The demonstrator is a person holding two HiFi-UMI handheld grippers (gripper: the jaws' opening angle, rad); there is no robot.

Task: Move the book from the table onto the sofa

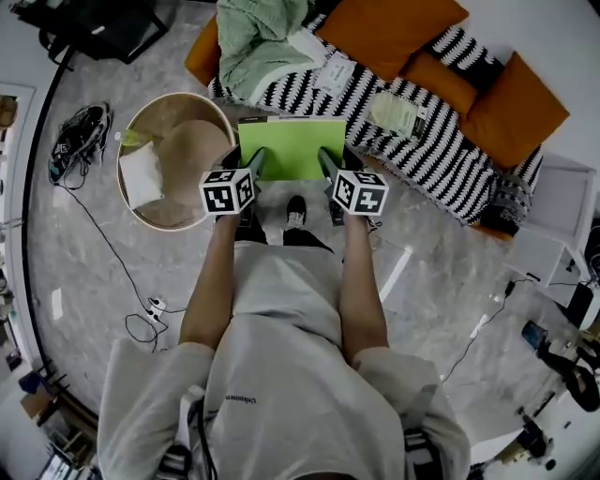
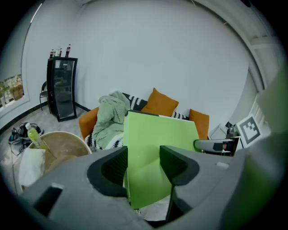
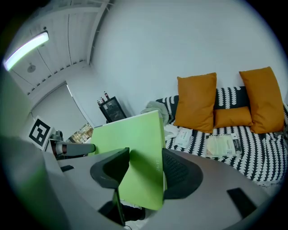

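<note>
A bright green book (image 1: 292,146) hangs flat in the air between the round table (image 1: 169,159) and the sofa (image 1: 427,141). My left gripper (image 1: 251,167) is shut on the book's (image 2: 155,152) left edge. My right gripper (image 1: 330,165) is shut on the book's (image 3: 135,155) right edge. In both gripper views the green cover runs between the jaws. The far edge of the book reaches the sofa's striped seat in the head view.
Orange cushions (image 1: 384,28), a green blanket (image 1: 258,42) and papers (image 1: 398,112) lie on the striped sofa. The round table carries a white cloth (image 1: 142,174) and a bottle (image 2: 35,137). Cables (image 1: 141,309) trail on the floor. A dark cabinet (image 2: 62,87) stands at left.
</note>
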